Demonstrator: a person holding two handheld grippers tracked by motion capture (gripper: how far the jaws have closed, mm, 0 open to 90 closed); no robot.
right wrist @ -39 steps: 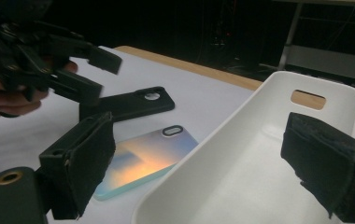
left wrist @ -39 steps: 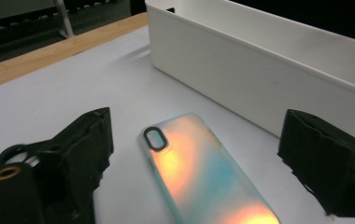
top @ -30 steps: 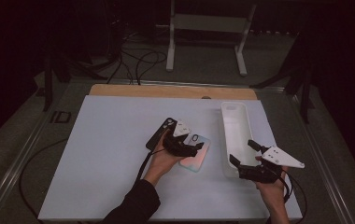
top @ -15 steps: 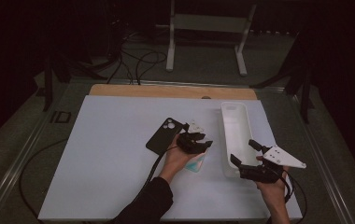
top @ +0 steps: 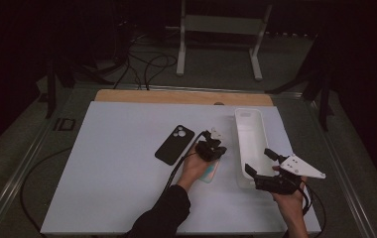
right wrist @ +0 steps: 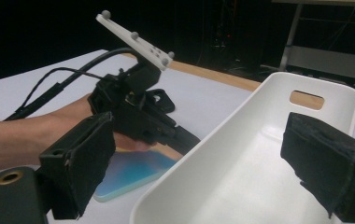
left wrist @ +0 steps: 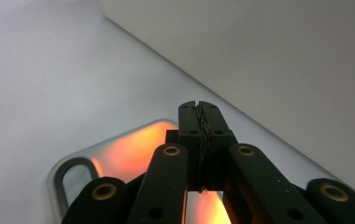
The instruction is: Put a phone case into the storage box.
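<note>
On the white tabletop (top: 107, 163), left of centre, a black phone (top: 175, 145) lies face down, apart from everything else. Just to its right the left gripper (top: 211, 148) is down over a translucent phone case (top: 209, 171) that lies flat near the middle of the tabletop, just beside the tray's long left wall. In the left gripper view its jaws have just been closing and now meet pad to pad above the case (left wrist: 133, 151), with nothing visibly caught between them; the closed tip seems to rest on or just above the case's surface near the edge that faces the tray.

The step in hand looks like working on the case, pressing or nudging it, not lifting it. To pick it up, the jaws would need to part and straddle one edge, since the case lies flat and thin.

Towards the right edge stands a long white tray (top: 250, 144), and what can be seen of its inside is empty. The right gripper (top: 262, 166) hovers at the tray's near end, its jaws wide apart and holding nothing, one on either side of the tray's wall (right wrist: 222, 140).
</note>
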